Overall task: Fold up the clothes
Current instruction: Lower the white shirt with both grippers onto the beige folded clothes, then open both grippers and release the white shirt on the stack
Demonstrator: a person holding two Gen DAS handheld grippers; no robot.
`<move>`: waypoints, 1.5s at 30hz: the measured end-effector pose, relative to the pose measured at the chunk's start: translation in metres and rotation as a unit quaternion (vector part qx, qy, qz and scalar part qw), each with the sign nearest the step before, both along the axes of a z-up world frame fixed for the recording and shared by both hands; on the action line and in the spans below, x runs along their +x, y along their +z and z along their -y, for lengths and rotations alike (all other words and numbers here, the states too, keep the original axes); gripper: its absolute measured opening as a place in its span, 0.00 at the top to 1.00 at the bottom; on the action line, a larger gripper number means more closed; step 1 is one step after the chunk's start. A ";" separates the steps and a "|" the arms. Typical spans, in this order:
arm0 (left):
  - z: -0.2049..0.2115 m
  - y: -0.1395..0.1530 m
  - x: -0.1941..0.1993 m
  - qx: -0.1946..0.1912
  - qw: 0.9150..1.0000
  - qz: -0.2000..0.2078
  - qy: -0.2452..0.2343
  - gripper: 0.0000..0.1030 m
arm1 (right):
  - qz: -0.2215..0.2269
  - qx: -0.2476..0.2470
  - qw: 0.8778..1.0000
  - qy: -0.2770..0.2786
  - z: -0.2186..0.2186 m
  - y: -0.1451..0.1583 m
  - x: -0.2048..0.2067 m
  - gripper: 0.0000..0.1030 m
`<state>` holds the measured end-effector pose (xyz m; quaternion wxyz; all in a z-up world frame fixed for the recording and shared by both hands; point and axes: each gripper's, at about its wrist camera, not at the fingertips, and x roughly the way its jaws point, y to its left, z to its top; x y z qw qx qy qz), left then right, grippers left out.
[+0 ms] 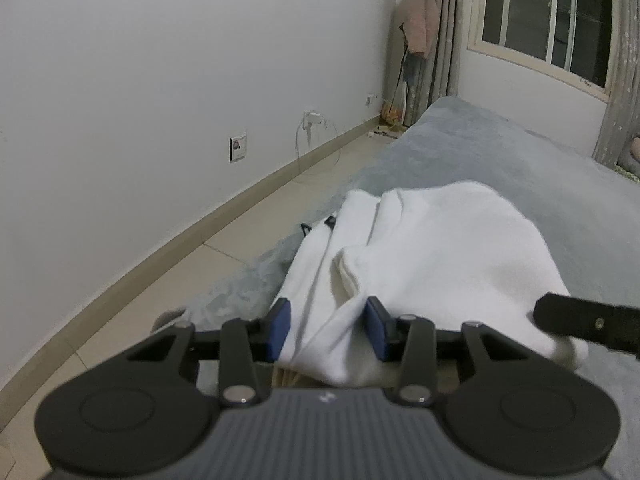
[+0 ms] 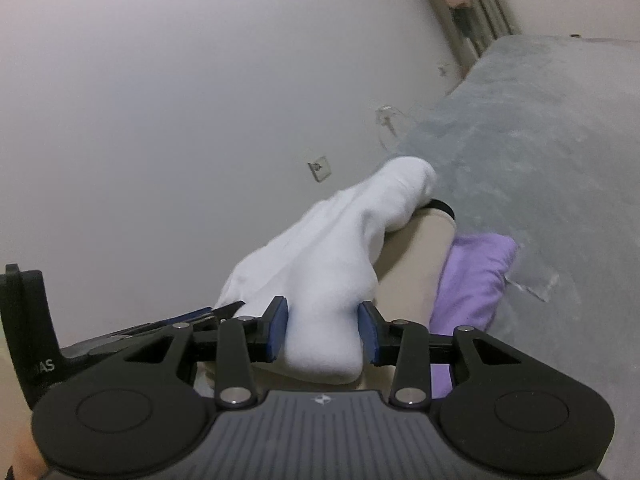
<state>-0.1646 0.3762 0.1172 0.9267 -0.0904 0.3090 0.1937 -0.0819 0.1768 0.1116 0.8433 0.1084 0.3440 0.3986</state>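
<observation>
Two tools each pinch a thick bunch of the white, soft knit garment [image 1: 440,248]: the left tool [image 1: 328,328] at its near-left edge by the side of the grey plush-covered bed [image 1: 500,148], the right tool [image 2: 323,330] further right, lifting a fold clear of the bed. Bunched cloth could slip from either set of blue pads, and the garment could slide left off the bed onto the pale tiled floor [image 1: 168,280]. It looks rumpled, layered, half-folded.
</observation>
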 end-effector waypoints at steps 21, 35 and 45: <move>0.026 0.007 0.017 -0.013 0.999 0.016 -0.047 0.63 | 0.056 -0.104 0.993 0.016 -0.042 -0.005 0.046 0.89; 0.025 0.002 0.012 -0.016 0.999 0.008 -0.036 0.62 | 0.036 -0.064 0.997 -0.001 -0.031 -0.007 0.046 0.83; 0.035 0.014 -0.006 -0.001 1.000 0.009 -0.013 0.58 | 0.042 -0.046 0.998 0.003 -0.008 0.014 0.015 0.60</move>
